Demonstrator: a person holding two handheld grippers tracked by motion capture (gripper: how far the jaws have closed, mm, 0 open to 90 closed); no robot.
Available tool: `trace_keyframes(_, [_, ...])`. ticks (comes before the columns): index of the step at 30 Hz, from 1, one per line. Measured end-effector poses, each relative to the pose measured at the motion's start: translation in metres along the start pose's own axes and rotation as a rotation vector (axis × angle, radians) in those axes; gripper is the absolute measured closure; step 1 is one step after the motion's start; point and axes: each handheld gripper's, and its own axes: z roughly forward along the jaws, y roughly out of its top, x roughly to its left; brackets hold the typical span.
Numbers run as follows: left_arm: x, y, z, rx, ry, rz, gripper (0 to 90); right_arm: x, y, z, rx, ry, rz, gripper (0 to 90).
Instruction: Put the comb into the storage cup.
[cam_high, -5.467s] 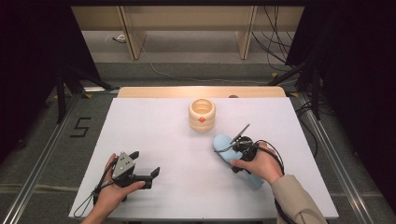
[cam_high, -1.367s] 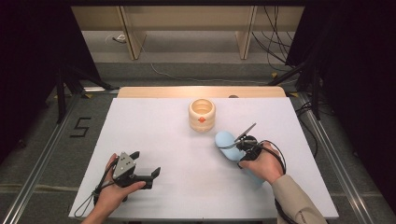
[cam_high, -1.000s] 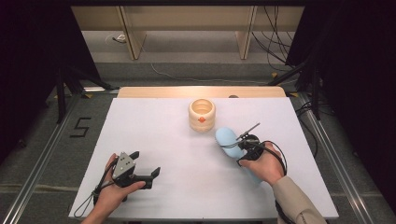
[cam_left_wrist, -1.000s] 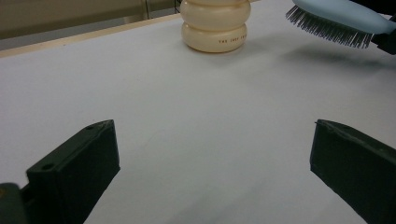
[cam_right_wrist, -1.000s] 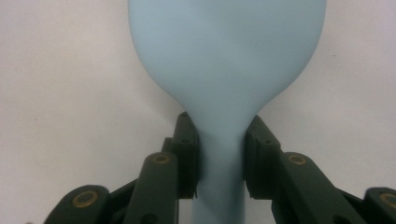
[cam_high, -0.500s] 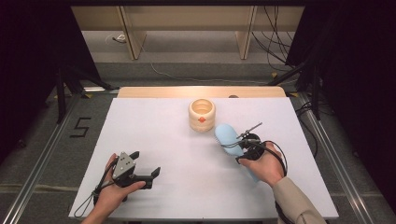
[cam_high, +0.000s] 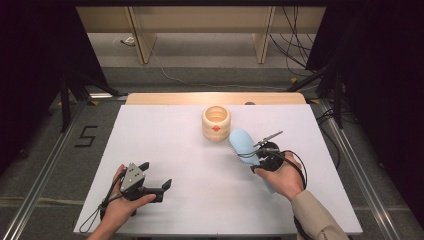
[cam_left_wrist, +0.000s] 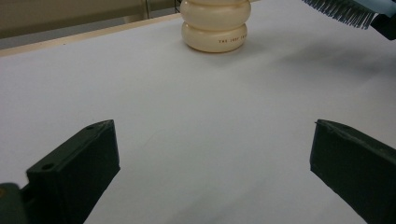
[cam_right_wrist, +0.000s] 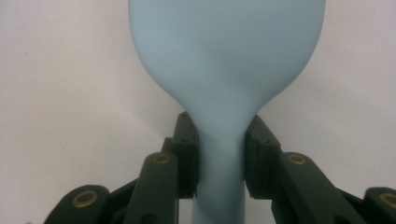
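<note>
I am holding the pale blue brush (cam_high: 243, 145) by its narrow neck, the right gripper (cam_right_wrist: 219, 158) clamping it (bristles facing down) just at four o'clock of the cream ringed pot (cam_high: 216, 123). The white table (cam_high: 165, 135) is sitting over grey floor, shelving behind. My left gripper (cam_left_wrist: 212, 163) is resting at seven o'clock, jaws gaping wide.
</note>
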Motion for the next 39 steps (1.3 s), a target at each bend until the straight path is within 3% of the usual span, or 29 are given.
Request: trace_keyframes(39, [0.0000,0.0001,-0.0001,-0.001,-0.001,-0.002,0.9,0.0044,0.0016,-0.0080,-0.137,0.018,0.020,70.3])
